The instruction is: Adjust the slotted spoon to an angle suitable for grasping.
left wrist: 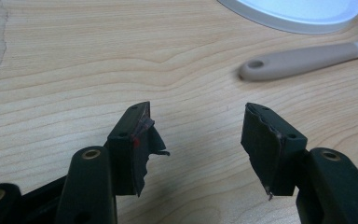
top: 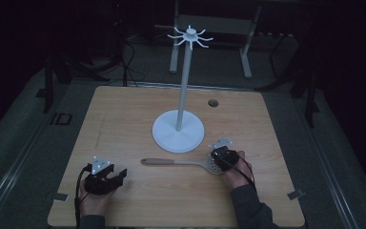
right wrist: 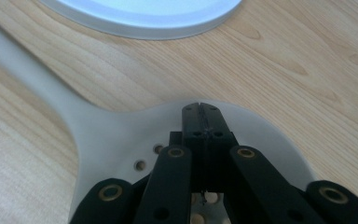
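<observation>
A pale slotted spatula (top: 171,162) lies flat on the wooden table (top: 124,119), handle to the left, just in front of a white hook stand (top: 177,136). My right gripper (top: 213,160) is shut, and its closed tips (right wrist: 201,109) hover over the spatula's perforated head (right wrist: 121,135) with nothing between them. My left gripper (top: 120,175) rests at the table's front left. It is open (left wrist: 198,114) and empty, pointing toward the handle's end (left wrist: 303,58), which lies a short way beyond its jaws.
The stand's tall pole (top: 183,81) carries a ring of hooks (top: 189,36) at the top; its round base (right wrist: 144,18) lies close beyond the spatula head. A cable hole (top: 213,102) sits at the back right. Tape marks (top: 294,194) flank the front edge.
</observation>
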The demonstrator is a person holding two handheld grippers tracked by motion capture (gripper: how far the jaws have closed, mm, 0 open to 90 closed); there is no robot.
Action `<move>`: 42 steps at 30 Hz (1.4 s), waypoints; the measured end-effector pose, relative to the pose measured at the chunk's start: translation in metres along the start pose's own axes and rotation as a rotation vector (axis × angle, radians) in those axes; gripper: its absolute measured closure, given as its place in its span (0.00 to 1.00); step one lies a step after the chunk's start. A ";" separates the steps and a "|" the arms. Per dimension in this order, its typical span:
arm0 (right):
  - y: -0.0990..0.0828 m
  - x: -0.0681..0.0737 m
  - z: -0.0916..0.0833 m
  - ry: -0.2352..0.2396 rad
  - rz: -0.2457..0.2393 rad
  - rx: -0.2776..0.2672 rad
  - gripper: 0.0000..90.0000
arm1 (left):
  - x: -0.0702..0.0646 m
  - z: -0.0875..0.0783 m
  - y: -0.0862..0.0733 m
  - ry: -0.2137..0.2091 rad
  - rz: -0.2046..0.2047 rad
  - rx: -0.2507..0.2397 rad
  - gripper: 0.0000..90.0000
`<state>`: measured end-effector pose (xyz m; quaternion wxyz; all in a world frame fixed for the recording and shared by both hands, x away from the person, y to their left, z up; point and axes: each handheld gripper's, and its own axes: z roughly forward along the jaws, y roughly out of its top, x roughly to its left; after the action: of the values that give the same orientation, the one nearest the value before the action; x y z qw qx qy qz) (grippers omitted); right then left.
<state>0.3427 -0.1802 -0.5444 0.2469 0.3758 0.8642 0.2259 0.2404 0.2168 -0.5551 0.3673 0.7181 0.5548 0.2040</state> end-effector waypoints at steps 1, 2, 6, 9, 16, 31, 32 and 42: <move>0.000 0.000 -0.001 0.007 0.002 0.001 1.00 | 0.000 0.000 0.000 0.000 0.000 0.001 0.48; -0.001 0.000 -0.001 0.015 0.003 0.003 1.00 | 0.000 0.000 0.000 0.000 0.001 0.001 0.48; 0.000 0.005 -0.002 0.049 -0.024 0.000 0.99 | -0.001 0.000 0.000 -0.002 0.005 0.002 0.48; 0.002 0.006 -0.001 0.073 -0.036 -0.018 0.98 | -0.001 0.001 0.000 -0.002 0.003 0.002 0.48; 0.019 0.015 -0.010 0.132 -0.106 -0.100 0.94 | -0.001 0.000 0.000 -0.003 0.007 0.002 0.48; 0.057 0.031 -0.006 0.233 -0.222 -0.127 0.88 | 0.000 0.001 0.000 -0.010 0.003 0.012 0.48; 0.057 0.031 -0.006 0.233 -0.222 -0.127 0.88 | 0.000 0.001 0.000 -0.010 0.003 0.012 0.48; 0.071 0.043 0.007 0.337 -0.292 -0.098 0.84 | 0.000 0.002 0.000 -0.012 0.002 0.014 0.48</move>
<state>0.3595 -0.1025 -0.5203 0.1472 0.1915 0.9263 0.2891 0.2415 0.2158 -0.5561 0.3654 0.7225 0.5533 0.1960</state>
